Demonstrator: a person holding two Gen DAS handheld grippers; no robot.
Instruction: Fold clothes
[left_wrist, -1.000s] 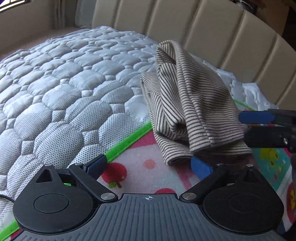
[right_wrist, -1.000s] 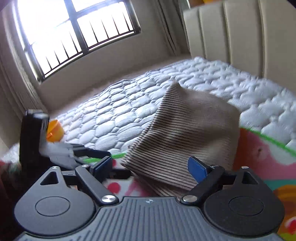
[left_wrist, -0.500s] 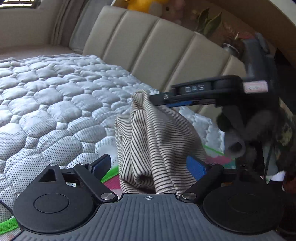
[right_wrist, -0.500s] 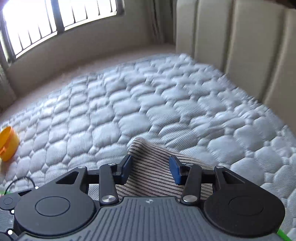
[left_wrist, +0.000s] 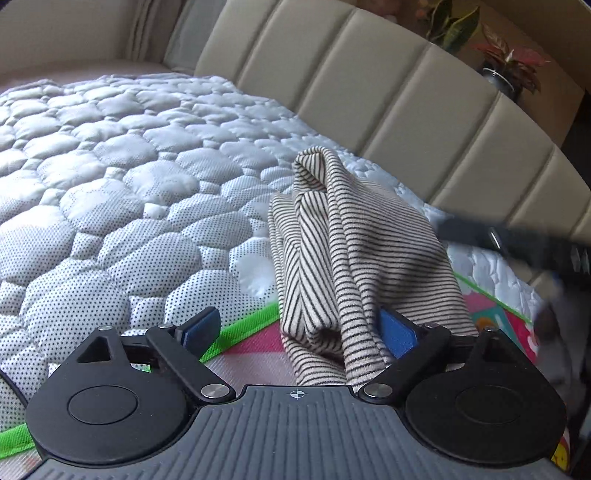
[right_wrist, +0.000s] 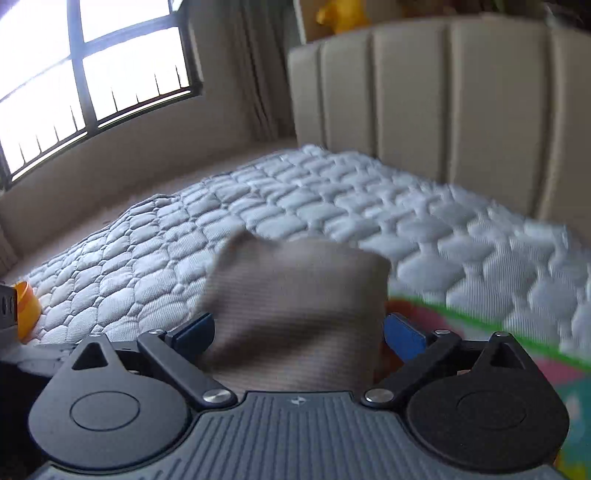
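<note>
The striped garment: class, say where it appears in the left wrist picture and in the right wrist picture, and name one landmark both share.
Left wrist: the striped garment stands bunched right of centre, just ahead of the fingers.
Right wrist: it fills the lower centre, blurred.
Shared landmark: the green edge of the play mat.

Daylight glares through the window (right_wrist: 92, 70) (overexposed); right view motion-blurred, fisheye-curved edges.

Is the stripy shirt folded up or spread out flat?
Folded up. The striped garment sits in a bunched stack of layers on the bed, not spread flat.
</note>
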